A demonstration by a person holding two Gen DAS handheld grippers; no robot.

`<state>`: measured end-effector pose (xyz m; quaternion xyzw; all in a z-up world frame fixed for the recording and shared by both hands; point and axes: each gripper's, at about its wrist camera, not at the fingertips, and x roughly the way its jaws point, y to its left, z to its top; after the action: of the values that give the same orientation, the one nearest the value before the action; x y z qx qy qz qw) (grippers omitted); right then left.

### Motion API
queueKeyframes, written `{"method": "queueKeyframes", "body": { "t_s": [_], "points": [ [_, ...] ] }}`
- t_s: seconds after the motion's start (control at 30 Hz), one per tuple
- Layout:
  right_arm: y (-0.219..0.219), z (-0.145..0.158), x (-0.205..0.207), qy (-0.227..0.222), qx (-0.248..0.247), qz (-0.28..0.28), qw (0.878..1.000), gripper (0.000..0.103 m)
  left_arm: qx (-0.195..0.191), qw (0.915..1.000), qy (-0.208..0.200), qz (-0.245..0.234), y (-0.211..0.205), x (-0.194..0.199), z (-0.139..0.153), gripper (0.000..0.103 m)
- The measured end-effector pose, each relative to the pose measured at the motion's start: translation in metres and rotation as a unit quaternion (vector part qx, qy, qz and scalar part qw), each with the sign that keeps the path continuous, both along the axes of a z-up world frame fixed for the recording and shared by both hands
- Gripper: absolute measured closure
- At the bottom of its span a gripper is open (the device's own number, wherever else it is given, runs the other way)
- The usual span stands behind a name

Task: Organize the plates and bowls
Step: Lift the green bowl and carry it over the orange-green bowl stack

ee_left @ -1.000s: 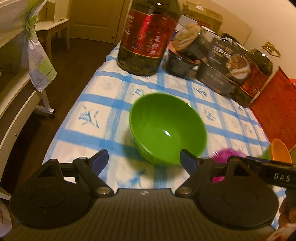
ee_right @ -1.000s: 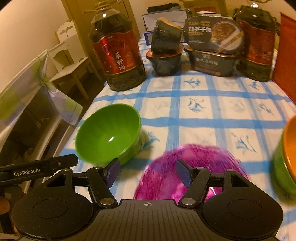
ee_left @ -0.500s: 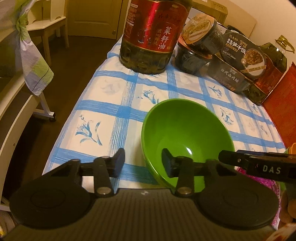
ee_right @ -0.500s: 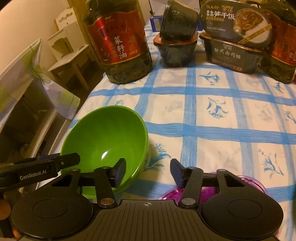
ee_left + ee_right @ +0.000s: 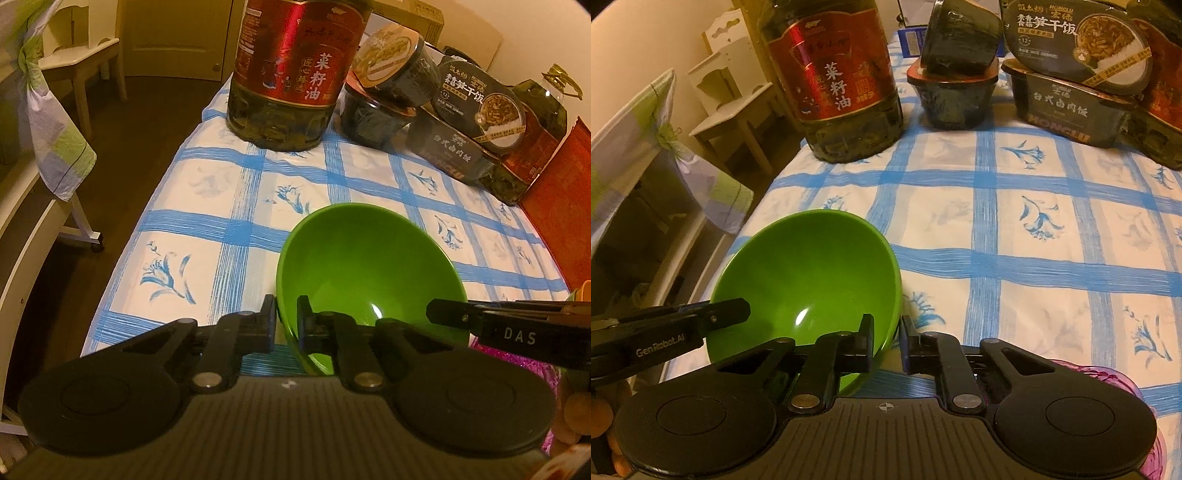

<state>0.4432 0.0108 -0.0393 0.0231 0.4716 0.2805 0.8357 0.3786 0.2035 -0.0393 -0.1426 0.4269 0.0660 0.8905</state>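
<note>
A green bowl (image 5: 365, 273) sits near the front of the blue-checked tablecloth (image 5: 207, 236); it also shows in the right wrist view (image 5: 809, 277). My left gripper (image 5: 286, 314) is shut on the bowl's left rim. My right gripper (image 5: 886, 336) is shut on its right rim, one finger inside and one outside. A purple plate (image 5: 1108, 376) lies under my right gripper, mostly hidden; its edge shows in the left wrist view (image 5: 517, 360). An orange bowl edge (image 5: 583, 286) peeks at the far right.
A large oil bottle (image 5: 291, 70) stands at the back left. Dark meal boxes (image 5: 454, 147) and tubs (image 5: 955, 92) line the back, with a second oil bottle (image 5: 535, 155) and a red mat (image 5: 561, 206) to the right. The table's left edge drops to the floor beside chairs (image 5: 735, 107).
Both grippers moved in on the green bowl and closed on opposite sides of its rim. The right gripper moved left, off the purple plate.
</note>
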Motion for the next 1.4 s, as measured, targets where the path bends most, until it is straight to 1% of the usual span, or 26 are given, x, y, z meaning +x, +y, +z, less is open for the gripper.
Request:
{"method": "queueKeyframes", "body": {
  "t_s": [0.17,0.33,0.5,0.73,1.03,1.23,1.4],
  "points": [
    [-0.001,0.003,-0.006,0.002,-0.003,0.0,1.0,0.09,0.004,1.0,0.004,-0.006,-0.002,-0.006,0.004,0.094],
    [-0.01,0.014,-0.021,0.004,0.009,-0.007,1.0,0.09,0.008,0.9999,0.004,-0.012,-0.007,-0.021,0.015,0.094],
    [-0.02,0.035,-0.05,-0.001,0.017,-0.016,1.0,0.09,0.007,0.9999,0.001,-0.015,-0.013,-0.043,0.032,0.094],
    [-0.041,0.061,-0.098,-0.005,0.026,-0.027,0.999,0.09,0.004,0.9997,-0.007,-0.024,-0.031,-0.085,0.059,0.094],
    [-0.085,0.084,-0.164,-0.014,0.032,-0.049,0.998,0.09,-0.001,0.9988,-0.017,-0.047,-0.073,-0.142,0.082,0.094],
    [-0.123,0.088,-0.204,-0.012,0.037,-0.069,0.997,0.09,-0.004,0.9974,-0.024,-0.068,-0.109,-0.174,0.092,0.094],
    [-0.159,0.089,-0.233,-0.009,0.04,-0.093,0.995,0.09,-0.009,0.9958,-0.027,-0.087,-0.141,-0.193,0.092,0.094]
  ]
}}
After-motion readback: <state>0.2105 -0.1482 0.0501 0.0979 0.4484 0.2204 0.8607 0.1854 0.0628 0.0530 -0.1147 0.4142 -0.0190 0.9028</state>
